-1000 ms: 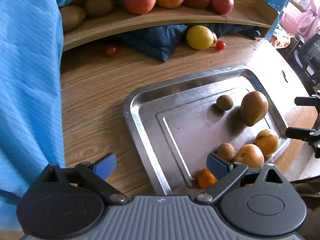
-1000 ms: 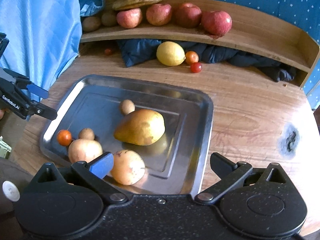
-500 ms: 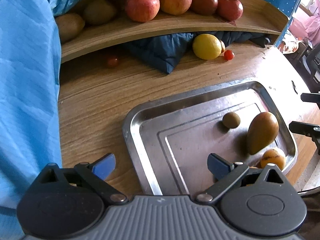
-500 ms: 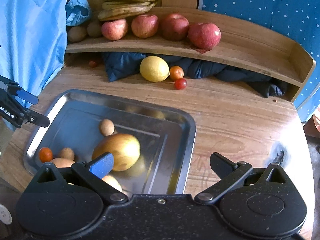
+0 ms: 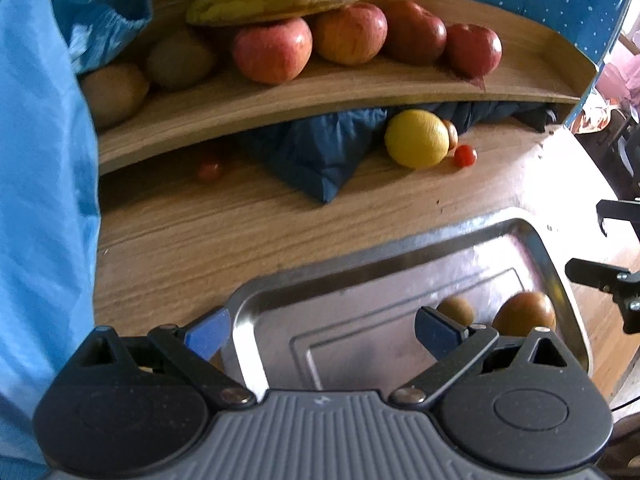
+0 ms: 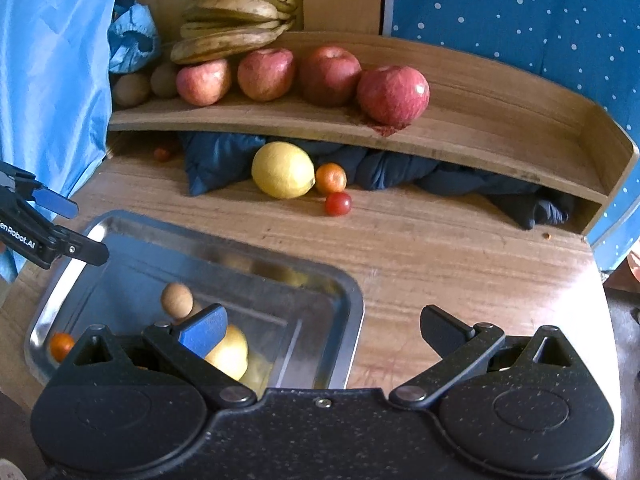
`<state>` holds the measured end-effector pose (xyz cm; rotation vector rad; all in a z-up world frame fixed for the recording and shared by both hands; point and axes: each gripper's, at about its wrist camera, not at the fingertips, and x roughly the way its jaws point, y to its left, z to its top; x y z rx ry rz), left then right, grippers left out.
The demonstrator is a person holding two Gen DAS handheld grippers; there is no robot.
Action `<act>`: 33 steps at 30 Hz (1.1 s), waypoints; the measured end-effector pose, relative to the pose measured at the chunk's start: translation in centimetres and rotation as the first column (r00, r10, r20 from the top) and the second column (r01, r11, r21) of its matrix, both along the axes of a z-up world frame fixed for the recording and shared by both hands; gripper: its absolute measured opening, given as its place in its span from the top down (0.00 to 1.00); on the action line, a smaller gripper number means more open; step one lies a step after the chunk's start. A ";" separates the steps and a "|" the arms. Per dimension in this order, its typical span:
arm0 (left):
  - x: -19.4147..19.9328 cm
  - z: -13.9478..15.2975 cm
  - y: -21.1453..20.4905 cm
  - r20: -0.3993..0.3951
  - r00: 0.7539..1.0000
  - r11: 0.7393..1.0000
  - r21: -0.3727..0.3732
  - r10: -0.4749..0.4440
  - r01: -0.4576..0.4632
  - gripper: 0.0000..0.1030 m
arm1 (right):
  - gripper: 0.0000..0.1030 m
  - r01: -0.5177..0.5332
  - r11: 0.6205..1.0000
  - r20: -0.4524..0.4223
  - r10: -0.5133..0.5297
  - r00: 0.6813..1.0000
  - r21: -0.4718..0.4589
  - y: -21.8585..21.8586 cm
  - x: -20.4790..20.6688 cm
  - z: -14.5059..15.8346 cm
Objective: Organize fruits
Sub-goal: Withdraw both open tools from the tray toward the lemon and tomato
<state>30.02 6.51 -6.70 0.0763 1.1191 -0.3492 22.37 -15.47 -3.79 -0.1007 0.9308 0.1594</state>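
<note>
Your left gripper (image 5: 320, 330) hangs over the near left corner of the metal tray (image 6: 352, 320), its fingers spread wide with nothing between them. Your right gripper (image 6: 324, 334) sits over the tray's right rim and the bare wooden tabletop (image 6: 460, 248), also spread wide and empty.

In the tray you have a large yellow-brown pear (image 6: 232, 354), partly hidden behind your right gripper's blue finger pad (image 6: 204, 330), a small brown round fruit (image 6: 176, 300) just behind the pear, and a small orange fruit (image 6: 60, 346) at the tray's near left corner. The rest of the tray floor near you is hidden by the gripper body.

Beyond the tray, a lemon (image 6: 283, 170) lies on the table against a dark blue cloth (image 6: 216, 158). A small orange (image 6: 331, 178) touches its right side, and a cherry tomato (image 6: 338, 204) sits just in front of that. Another small red fruit (image 6: 162, 155) lies in shadow under the shelf's left end.

On the curved wooden shelf (image 6: 480, 120) four red apples (image 6: 394, 94) stand in a row, with a bunch of bananas (image 6: 236, 20) resting above the left ones and two kiwis (image 6: 132, 88) at the far left.
</note>
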 end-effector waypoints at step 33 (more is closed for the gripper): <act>9.2 -1.6 -8.9 -0.027 0.997 0.989 -0.130 0.069 -0.072 0.01 | 0.01 -0.024 0.999 -0.003 0.024 1.000 0.041 -1.5 9.0 -3.6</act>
